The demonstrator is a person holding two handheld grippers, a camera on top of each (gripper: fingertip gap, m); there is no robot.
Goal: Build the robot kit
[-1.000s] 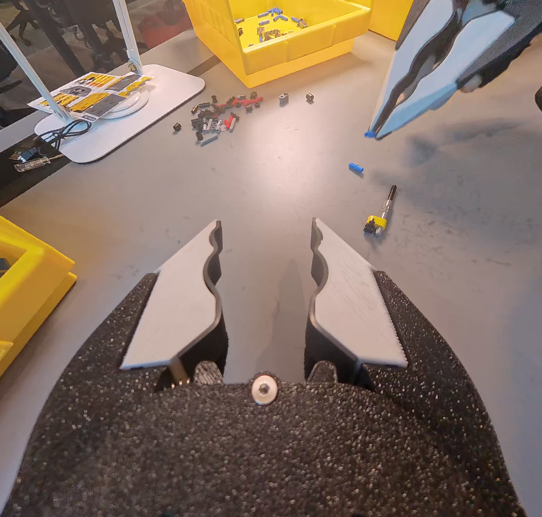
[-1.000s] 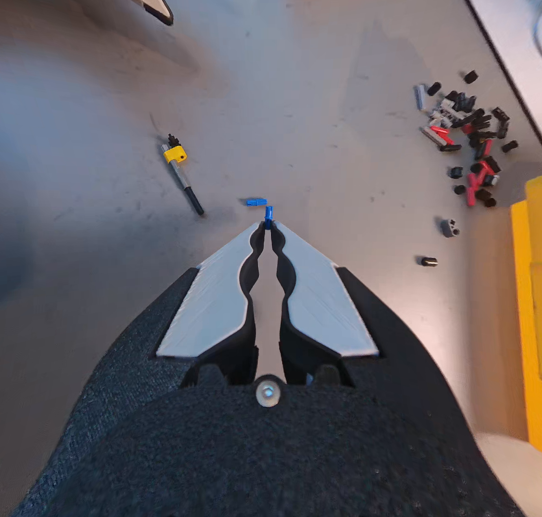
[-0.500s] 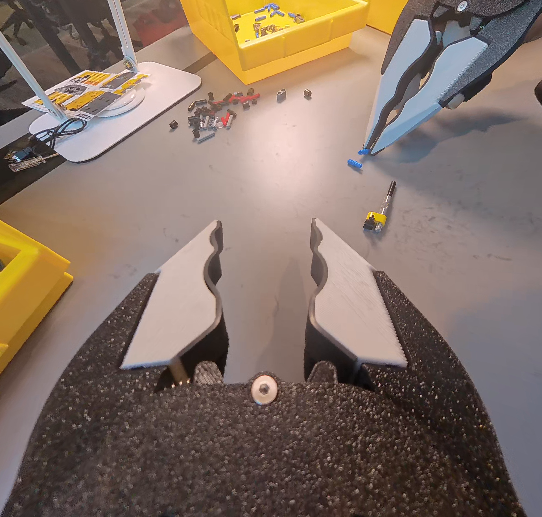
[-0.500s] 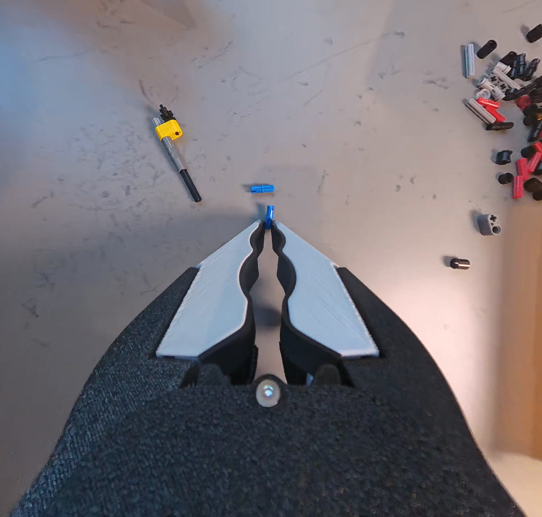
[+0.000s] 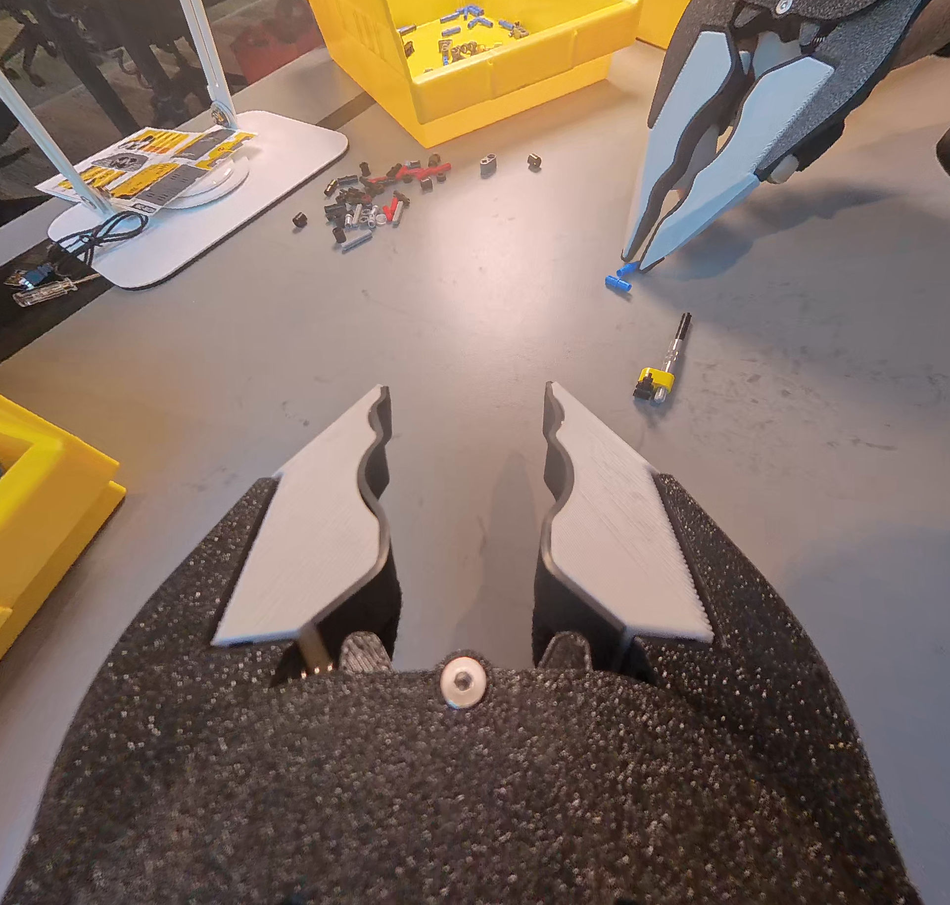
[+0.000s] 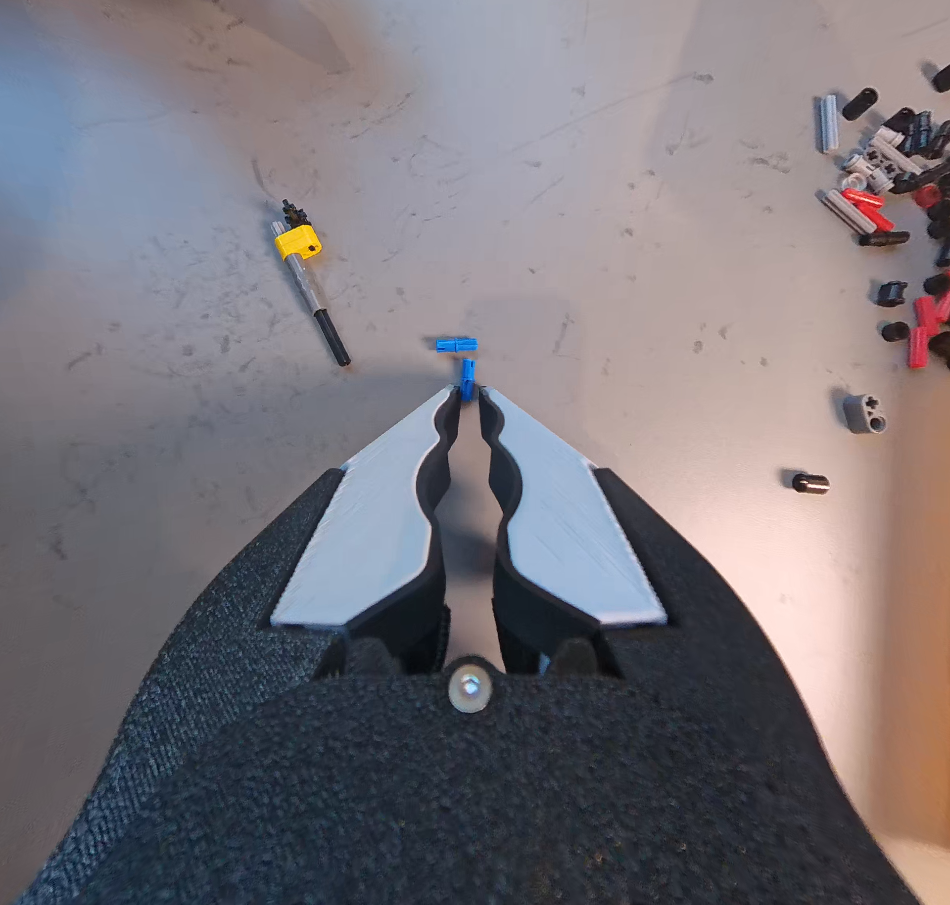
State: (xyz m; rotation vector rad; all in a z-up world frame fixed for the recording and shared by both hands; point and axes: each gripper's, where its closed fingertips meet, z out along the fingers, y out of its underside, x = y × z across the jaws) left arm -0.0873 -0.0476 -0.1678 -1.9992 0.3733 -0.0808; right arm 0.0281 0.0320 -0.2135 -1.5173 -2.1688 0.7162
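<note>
On a scuffed grey table (image 6: pixel 565 161), the right gripper (image 6: pixel 468 389) pinches a small blue pin (image 6: pixel 467 378) at its fingertips, just short of a second blue pin (image 6: pixel 456 344) lying flat. The left gripper (image 5: pixel 467 397) hangs over bare table with jaws spread wide and empty; a yellow-collared axle piece (image 5: pixel 660 366) lies nearby, loose black and red parts (image 5: pixel 378 194) and a yellow bin (image 5: pixel 493 79) farther off.

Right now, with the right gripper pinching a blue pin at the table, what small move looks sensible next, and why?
Probably open slightly. The right gripper is shut on the blue pin, whose tip seems at the grey table, just short of a second blue pin. The left gripper hangs open, empty.
</note>
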